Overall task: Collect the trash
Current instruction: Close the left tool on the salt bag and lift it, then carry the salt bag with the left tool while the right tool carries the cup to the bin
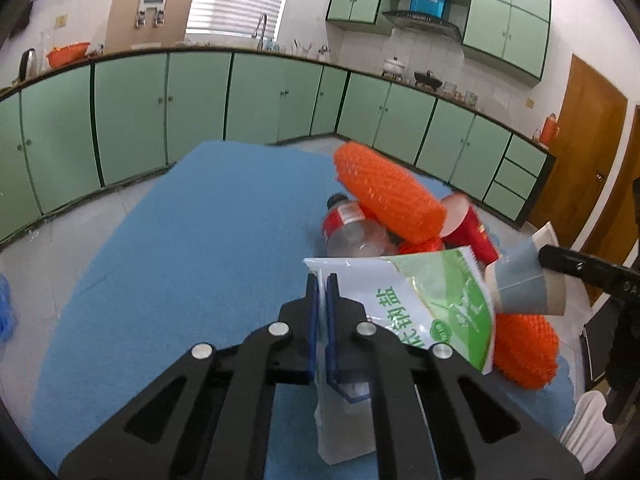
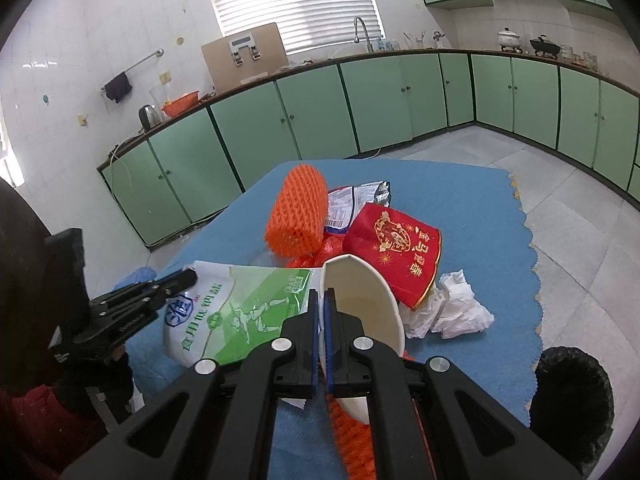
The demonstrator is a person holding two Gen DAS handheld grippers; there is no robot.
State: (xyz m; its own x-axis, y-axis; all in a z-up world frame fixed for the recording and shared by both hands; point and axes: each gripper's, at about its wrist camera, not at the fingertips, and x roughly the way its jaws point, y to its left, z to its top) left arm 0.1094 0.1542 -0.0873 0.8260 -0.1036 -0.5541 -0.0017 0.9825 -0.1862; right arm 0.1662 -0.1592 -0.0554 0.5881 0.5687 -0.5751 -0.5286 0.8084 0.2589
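Observation:
My left gripper [image 1: 321,280] is shut on a white and green salt bag [image 1: 432,304], which also shows in the right wrist view [image 2: 240,308] with the left gripper [image 2: 184,276] at its corner. My right gripper [image 2: 322,296] is shut on the rim of a squashed paper cup [image 2: 368,308]; in the left wrist view the cup [image 1: 520,284] hangs from the right gripper [image 1: 544,256]. Trash is piled on the blue cloth [image 1: 200,240]: an orange foam net [image 1: 388,192], a red-labelled plastic bottle [image 1: 352,232], a red paper cup [image 2: 396,248] and crumpled white tissue [image 2: 460,308].
A second orange net [image 1: 524,352] lies under the bag and cup. A silver snack wrapper [image 2: 360,200] lies behind the pile. Green cabinets [image 1: 160,108] ring the room beyond the table. A black round object [image 2: 572,392] sits at the table's right edge.

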